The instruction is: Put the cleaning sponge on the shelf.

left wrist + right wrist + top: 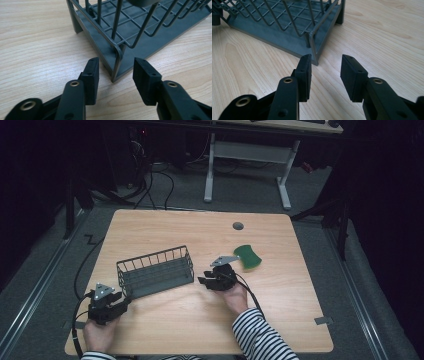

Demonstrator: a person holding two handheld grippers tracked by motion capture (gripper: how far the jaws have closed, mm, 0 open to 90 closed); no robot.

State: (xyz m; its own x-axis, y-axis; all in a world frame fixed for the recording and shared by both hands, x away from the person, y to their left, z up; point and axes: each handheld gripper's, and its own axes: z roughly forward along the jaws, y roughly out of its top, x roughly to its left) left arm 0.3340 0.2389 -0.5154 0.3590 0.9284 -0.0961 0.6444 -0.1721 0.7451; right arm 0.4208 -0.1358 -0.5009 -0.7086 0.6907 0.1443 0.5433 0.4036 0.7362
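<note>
Wire basket (156, 271) at mid-table: judged light, stiff, thin-barred. Left gripper (115, 72) spread astride its near corner post; right gripper (325, 71) spread just short of the opposite corner. Corner posts offer the firmest hold.

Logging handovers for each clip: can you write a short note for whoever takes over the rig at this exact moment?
Left gripper: open, fingers either side of the wire basket's near-left corner post, not pressing it.
Right gripper: open, just short of the basket's right corner.
Basket stands upright and empty, mid-table. Green sponge lies beyond the right gripper, untouched.
Done: both grippers lined up at the basket.
Left: probably close on the corners; basket not yet gripped.
</note>
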